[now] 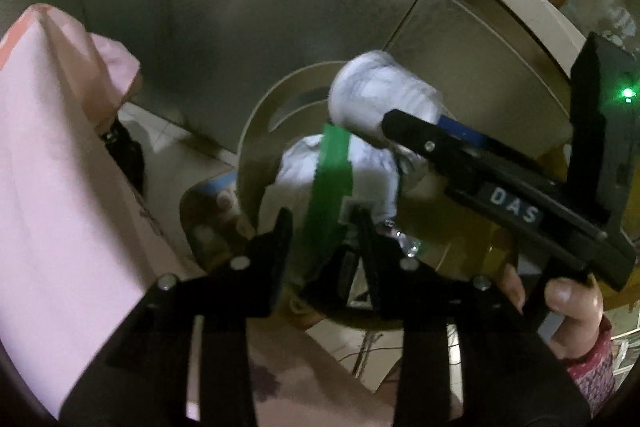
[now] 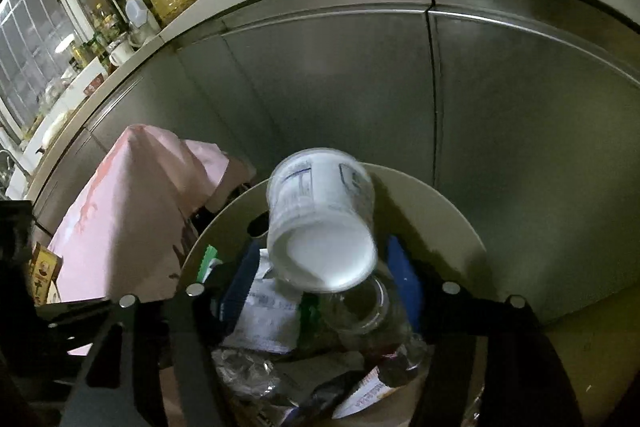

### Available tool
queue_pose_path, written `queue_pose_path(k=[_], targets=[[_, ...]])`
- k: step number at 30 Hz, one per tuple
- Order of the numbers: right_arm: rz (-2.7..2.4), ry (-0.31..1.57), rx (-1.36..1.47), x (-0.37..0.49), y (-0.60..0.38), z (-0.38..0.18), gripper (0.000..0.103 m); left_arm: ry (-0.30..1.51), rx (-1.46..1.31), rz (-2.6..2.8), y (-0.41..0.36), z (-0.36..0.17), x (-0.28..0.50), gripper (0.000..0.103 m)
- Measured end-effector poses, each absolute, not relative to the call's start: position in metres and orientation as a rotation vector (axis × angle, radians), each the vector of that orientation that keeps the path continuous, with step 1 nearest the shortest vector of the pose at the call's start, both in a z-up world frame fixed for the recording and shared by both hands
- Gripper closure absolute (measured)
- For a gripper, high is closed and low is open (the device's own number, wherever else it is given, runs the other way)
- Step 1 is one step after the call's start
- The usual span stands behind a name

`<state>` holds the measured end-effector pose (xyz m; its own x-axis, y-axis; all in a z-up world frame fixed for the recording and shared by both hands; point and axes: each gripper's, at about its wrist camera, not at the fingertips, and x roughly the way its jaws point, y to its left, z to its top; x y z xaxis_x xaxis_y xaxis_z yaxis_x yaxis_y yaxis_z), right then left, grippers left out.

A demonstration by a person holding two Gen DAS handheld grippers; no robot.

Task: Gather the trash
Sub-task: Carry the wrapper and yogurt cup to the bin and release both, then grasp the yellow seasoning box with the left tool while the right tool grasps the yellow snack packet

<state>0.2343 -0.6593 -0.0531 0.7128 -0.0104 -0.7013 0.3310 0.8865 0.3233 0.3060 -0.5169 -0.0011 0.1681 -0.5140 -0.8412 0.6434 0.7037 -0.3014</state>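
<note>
The white plastic tub [image 2: 322, 217] sits tilted between the right hand-held gripper [image 2: 320, 291]'s spread fingers, directly above the round beige bin [image 2: 440, 211]; whether it's gripped, I cannot tell. The left hand-held gripper [image 1: 322, 223] hangs parted beside a green strip [image 1: 330, 183].

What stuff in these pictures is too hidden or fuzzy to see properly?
- Printing on the white cup: motion-blurred in the right wrist view, unreadable.
- Right gripper grip: in the left wrist view its fingers run behind the cup, so whether it is held is unclear.
- Bottom of the trash bin: covered by wrappers and a clear jar.
- Pink bag: cut off by the left wrist view's edge.
</note>
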Motion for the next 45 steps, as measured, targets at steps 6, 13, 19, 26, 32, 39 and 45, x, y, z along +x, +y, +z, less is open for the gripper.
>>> queue_pose_path(k=[6,13,19,26,32,39,45], targets=[[-0.225,0.671,0.511,0.203,-0.662,-0.044,0.037,1.073,0.111,-0.821,-0.497,0.020,0.293,0.067],[-0.235,0.585,0.622,0.163,-0.654,-0.028,0.037,1.032,0.076,-0.813,-0.470,0.045,0.275,0.067],[-0.195,0.552,0.662,0.135,-0.627,-0.019,0.037,0.995,0.044,-0.797,-0.428,0.064,0.254,0.067],[-0.073,0.569,0.632,0.139,-0.570,-0.002,0.037,0.958,0.061,-0.729,-0.353,0.064,0.224,0.067],[0.043,0.609,0.592,0.161,-0.504,0.008,0.037,0.950,0.022,-0.647,-0.269,0.053,0.209,0.067],[0.160,0.689,0.518,0.190,-0.421,0.008,0.037,0.900,0.016,-0.462,-0.167,0.047,0.210,0.066],[0.273,0.769,0.502,0.210,-0.356,-0.006,0.037,0.827,0.052,-0.286,-0.109,0.059,0.258,0.044]])
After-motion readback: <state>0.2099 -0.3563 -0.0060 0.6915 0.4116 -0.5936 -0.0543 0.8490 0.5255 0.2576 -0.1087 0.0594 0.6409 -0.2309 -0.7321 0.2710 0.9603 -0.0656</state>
